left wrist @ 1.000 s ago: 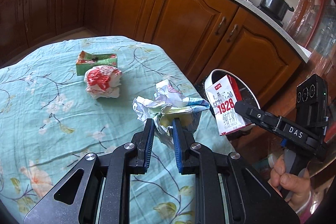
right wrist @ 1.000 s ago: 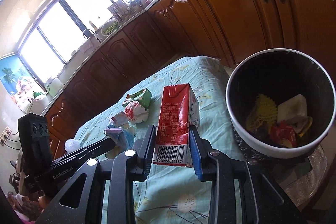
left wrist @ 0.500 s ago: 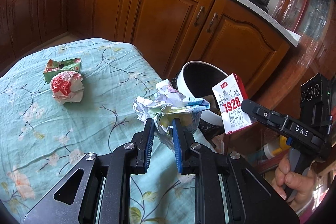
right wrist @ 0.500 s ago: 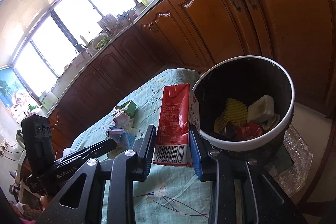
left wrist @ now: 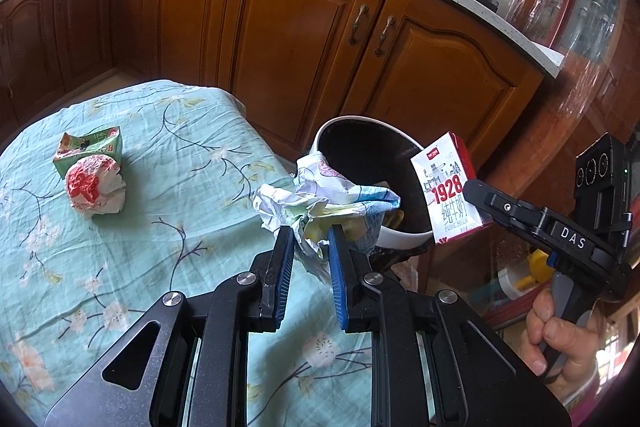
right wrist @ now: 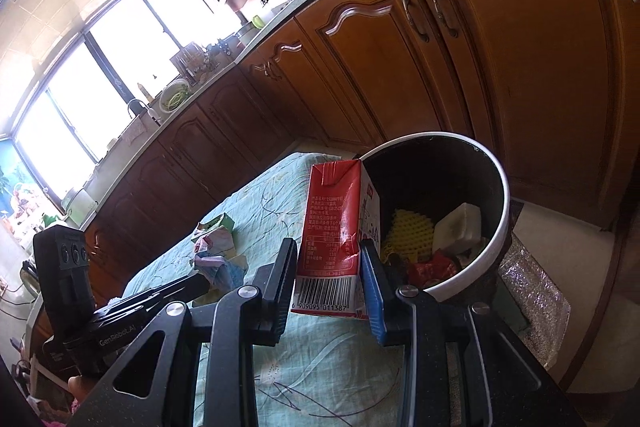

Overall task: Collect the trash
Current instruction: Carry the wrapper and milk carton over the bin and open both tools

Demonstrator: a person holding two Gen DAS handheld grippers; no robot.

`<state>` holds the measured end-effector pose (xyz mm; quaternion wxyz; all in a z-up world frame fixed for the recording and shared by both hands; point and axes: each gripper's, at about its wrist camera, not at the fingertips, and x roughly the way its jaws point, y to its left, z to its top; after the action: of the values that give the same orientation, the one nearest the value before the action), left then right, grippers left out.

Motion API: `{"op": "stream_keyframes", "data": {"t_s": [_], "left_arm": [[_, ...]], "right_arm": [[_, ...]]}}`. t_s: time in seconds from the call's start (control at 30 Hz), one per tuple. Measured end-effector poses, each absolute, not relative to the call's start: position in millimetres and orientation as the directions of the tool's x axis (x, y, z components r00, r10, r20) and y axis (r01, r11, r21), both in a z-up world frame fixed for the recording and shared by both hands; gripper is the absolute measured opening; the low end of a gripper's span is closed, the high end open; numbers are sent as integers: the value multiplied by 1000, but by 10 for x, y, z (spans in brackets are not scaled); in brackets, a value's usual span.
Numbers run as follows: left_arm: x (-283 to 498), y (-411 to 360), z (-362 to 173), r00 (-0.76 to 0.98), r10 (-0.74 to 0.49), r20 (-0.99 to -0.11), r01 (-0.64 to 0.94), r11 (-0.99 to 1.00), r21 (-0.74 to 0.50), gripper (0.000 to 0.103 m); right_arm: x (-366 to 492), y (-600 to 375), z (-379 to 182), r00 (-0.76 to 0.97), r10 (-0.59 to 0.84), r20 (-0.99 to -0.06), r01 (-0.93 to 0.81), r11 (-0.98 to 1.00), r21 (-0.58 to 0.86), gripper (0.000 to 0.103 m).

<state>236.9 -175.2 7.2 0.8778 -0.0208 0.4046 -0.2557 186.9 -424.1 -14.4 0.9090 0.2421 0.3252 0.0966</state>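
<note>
— Left wrist view: what has the left gripper (left wrist: 309,243) got?
— Its jaws are nearly closed, pinching a crumpled paper wad (left wrist: 320,197) just before the white-rimmed trash bin (left wrist: 400,235). A green carton (left wrist: 89,149) and a red-printed wrapper ball (left wrist: 95,185) lie on the floral tablecloth (left wrist: 168,211).
— And the right wrist view?
— The right gripper (right wrist: 329,267), partly open, clamps a red milk carton (right wrist: 334,239) upright beside the bin's rim.
</note>
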Motion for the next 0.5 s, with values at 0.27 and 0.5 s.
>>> {"op": "stream_keyframes", "data": {"t_s": [0.27, 0.5], "left_arm": [[2488, -2009, 97, 523, -476, -708, 469, 854, -227, 16], [2548, -2178, 142, 519, -478, -709, 494, 844, -208, 16]], "right_arm": [[1921, -4448, -141, 778, 298, -553, 14, 871, 490, 32], [1962, -4555, -173, 781, 280, -558, 34, 873, 487, 32]]}}
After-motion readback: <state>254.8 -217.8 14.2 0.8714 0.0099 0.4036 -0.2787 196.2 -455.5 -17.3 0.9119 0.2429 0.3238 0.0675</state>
